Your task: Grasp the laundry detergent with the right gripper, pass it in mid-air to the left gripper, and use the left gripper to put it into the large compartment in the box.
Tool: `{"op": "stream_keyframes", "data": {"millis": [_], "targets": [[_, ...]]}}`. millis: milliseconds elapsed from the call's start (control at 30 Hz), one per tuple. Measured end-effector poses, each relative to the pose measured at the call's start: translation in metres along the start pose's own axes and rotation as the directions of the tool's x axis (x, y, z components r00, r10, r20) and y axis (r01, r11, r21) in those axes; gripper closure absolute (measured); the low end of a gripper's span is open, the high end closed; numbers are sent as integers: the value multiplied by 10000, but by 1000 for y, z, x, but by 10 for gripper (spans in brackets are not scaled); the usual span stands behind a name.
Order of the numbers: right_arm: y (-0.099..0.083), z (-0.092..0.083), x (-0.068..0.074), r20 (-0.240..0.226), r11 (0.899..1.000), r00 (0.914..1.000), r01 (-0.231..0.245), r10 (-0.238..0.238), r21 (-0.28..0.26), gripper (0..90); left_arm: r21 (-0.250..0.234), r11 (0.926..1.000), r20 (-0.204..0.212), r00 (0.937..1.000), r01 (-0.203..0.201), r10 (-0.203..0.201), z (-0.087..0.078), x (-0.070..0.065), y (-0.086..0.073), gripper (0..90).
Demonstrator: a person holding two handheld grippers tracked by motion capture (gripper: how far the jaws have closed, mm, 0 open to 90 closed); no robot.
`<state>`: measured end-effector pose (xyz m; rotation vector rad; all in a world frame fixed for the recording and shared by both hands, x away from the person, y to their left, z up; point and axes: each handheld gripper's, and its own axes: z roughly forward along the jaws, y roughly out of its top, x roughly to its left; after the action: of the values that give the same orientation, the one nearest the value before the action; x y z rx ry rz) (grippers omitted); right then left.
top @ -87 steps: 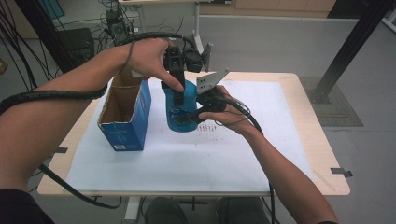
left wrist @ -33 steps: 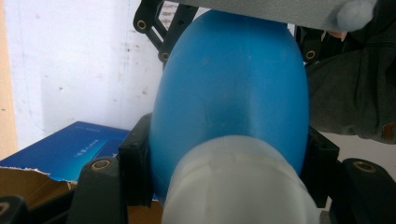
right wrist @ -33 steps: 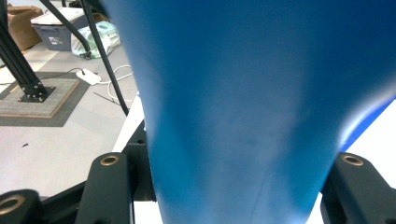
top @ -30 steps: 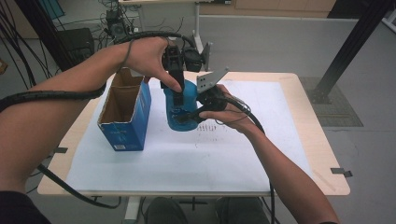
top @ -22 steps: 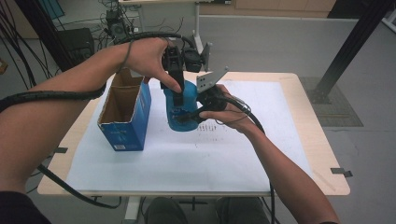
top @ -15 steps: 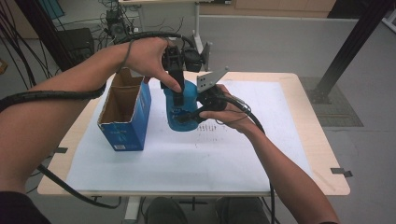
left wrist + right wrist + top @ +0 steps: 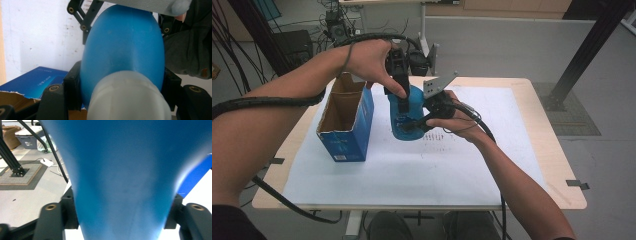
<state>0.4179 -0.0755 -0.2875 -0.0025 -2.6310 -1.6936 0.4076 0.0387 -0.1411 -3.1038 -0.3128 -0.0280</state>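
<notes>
Holding the blue bottle (image 7: 404, 117) upright over the desk (image 7: 522, 150) just as in the earlier high view, with both hands and the bottle in the same spots. Having just been opening, the right gripper (image 7: 421, 121) jaws, with the bottle's lower body between them; in the right gripper view the pads sit at the bottle's (image 7: 125, 175) flanks, though cannot tell whether they press or merely touch. Clamped on the bottle's upper part, the left gripper (image 7: 401, 102) jaws, fully closed on it; in the left gripper view the black pads (image 7: 72, 90) squeeze the blue body (image 7: 122, 47) just behind its white cap (image 7: 126, 97).

Reaching in from the left, the left hand (image 7: 369, 60), wrist bent down, gripper pointing down onto the bottle's top. Coming from near right, the right hand (image 7: 457, 117), forearm angled up and leftward, gripper level against the bottle's right side, grey plate (image 7: 437, 86) on top.

Standing just left of the bottle, a blue box (image 7: 349, 120), top flaps open, brown inside, contents not made out. Under everything, white paper (image 7: 422, 165) on the desk.
</notes>
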Motion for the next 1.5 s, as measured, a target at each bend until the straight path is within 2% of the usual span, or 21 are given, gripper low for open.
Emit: {"op": "stream_keyframes", "data": {"millis": [267,967,1100,1267,1333,1367,1433,1500], "targets": [[3,-7,3,301,9995,9995,92,-100,288,235,88,9999,-183,9998,76,-75,-2,0,0,374],[2,-16,2,646,9981,9978,-189,150,589,168,212,9995,-239,9995,224,-219,-3,2,2,374],[1,-19,2,822,9973,9964,-270,213,688,147,282,9991,-212,9993,320,-314,-4,3,3,374],[0,-25,2,1128,9940,9928,-523,413,957,103,312,9980,-180,9984,542,-536,-4,4,4,374],[-1,-31,2,1357,9904,9896,-649,482,1219,103,379,9955,-123,9961,873,-869,-5,8,3,374],[-1,-31,2,1357,9904,9896,-649,482,1219,103,379,9955,-123,9961,873,-869,-5,8,3,374],[-2,-38,2,1536,9841,9865,-811,566,1579,103,397,9919,-234,9925,1206,-1197,-7,10,1,374],[-2,-46,3,1690,9790,9835,-952,645,1803,102,400,9899,-300,9904,1357,-1346,-8,11,1,374]]}}
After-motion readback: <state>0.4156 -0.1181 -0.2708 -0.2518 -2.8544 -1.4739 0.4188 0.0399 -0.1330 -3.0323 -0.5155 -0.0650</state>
